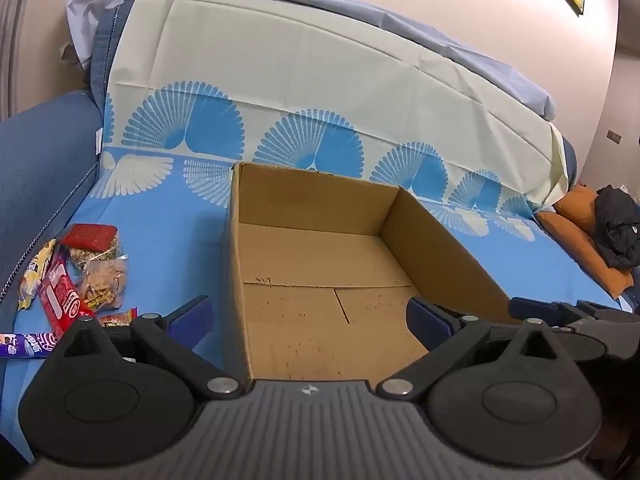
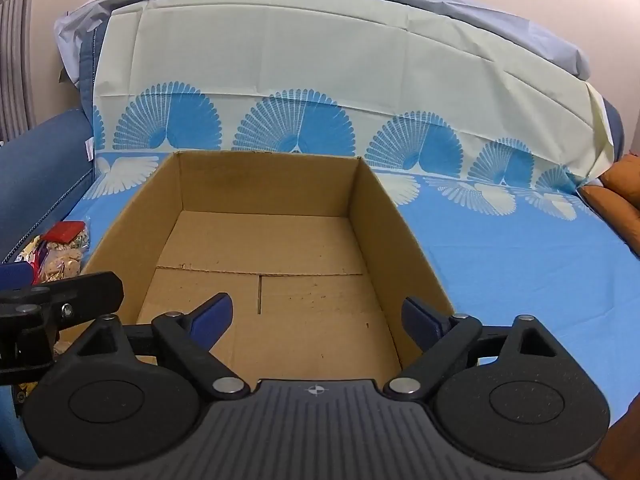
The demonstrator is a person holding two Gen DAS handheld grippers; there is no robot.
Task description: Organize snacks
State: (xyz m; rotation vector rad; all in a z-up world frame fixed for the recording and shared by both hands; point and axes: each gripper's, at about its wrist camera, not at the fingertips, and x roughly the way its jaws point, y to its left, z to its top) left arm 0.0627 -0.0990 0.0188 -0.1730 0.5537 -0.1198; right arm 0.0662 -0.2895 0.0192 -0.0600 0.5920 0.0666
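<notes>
An open, empty cardboard box (image 1: pixel 320 264) stands on a blue patterned sheet; it also fills the middle of the right wrist view (image 2: pixel 264 248). A pile of snack packets (image 1: pixel 76 276) lies on the sheet left of the box, with a red packet (image 1: pixel 60 300), a clear bag of biscuits (image 1: pixel 106 280) and a purple wrapper (image 1: pixel 24 345). The pile shows at the left edge of the right wrist view (image 2: pixel 60 252). My left gripper (image 1: pixel 310 314) is open and empty over the box's near left wall. My right gripper (image 2: pixel 316 320) is open and empty above the box's near edge.
The sheet (image 2: pixel 520 264) covers a sofa seat with a dark blue armrest (image 1: pixel 44 168) at the left. An orange cushion (image 1: pixel 580 236) with a black cloth (image 1: pixel 616 228) lies at the right. The cream backrest cover (image 2: pixel 320 60) rises behind the box.
</notes>
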